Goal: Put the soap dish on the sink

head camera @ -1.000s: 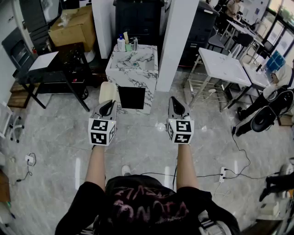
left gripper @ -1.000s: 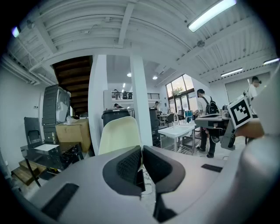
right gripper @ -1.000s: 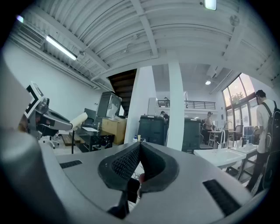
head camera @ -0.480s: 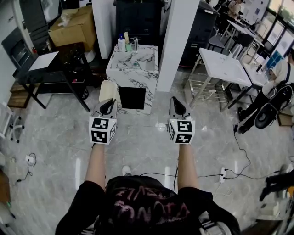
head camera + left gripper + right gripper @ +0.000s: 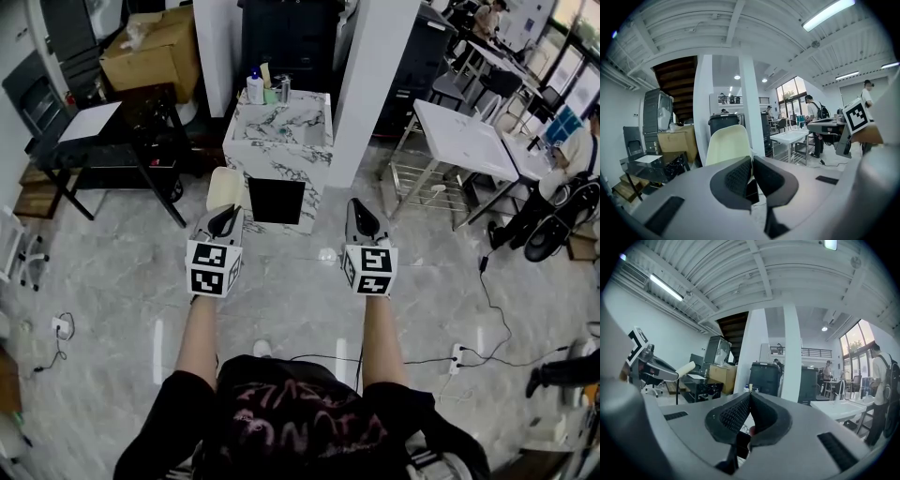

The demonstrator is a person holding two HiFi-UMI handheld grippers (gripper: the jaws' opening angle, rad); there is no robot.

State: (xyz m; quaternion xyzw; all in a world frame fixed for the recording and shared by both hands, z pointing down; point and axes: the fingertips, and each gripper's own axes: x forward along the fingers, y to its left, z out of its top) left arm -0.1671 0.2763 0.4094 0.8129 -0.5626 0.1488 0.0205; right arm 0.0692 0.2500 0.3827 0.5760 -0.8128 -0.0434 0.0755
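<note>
The marble sink stand rises ahead, past both grippers, with a white bottle and a small cup on its back edge. I cannot pick out a soap dish for certain. My left gripper and right gripper are held side by side over the floor, short of the stand. In the left gripper view the left gripper is shut with nothing in it. In the right gripper view the right gripper is likewise shut and empty.
A cream chair stands just left of the sink stand. A black desk and a cardboard box are at the left. A white pillar and a white table are at the right. Cables and a power strip lie on the floor.
The sink stand has shifted a little right and nearer in the head view. Both grippers keep their places and stay shut.
</note>
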